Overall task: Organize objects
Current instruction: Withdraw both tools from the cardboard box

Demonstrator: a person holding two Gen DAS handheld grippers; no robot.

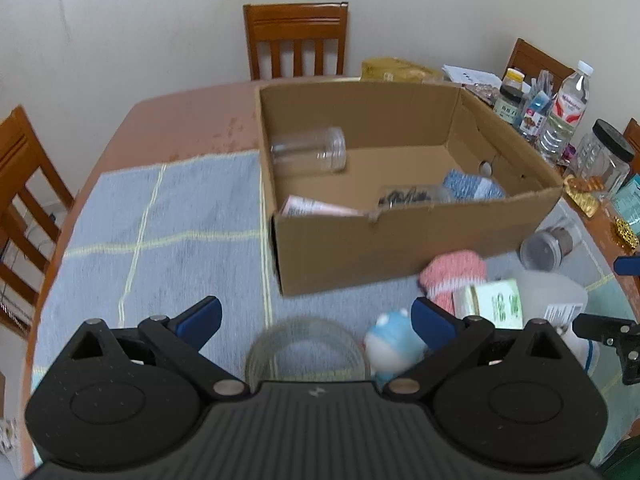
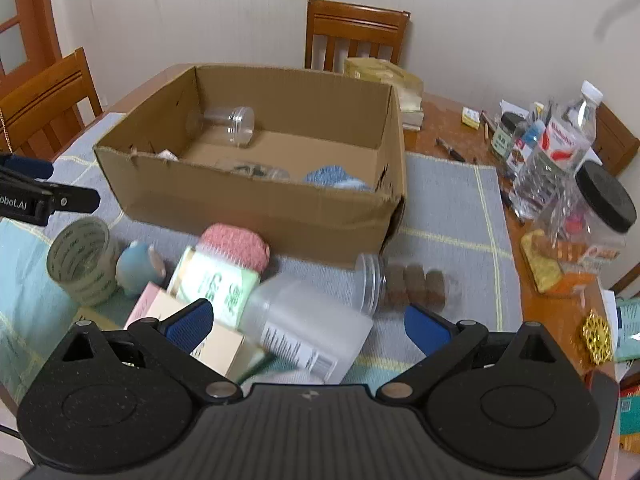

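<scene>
Lying on its side, white bottle (image 2: 308,326), long axis toward the box (image 2: 256,216), between the spread-open right tool (image 2: 308,320).

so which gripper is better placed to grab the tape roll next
Left. The open left gripper has the tape roll right between its fingers; the right gripper, also open, hovers over the white bottle instead.

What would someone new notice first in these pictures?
The open cardboard box in the middle of the table, with a clear jar lying inside. In front of it lies a jumble: a pink knitted roll, a tape roll and a frosted bottle.
</scene>
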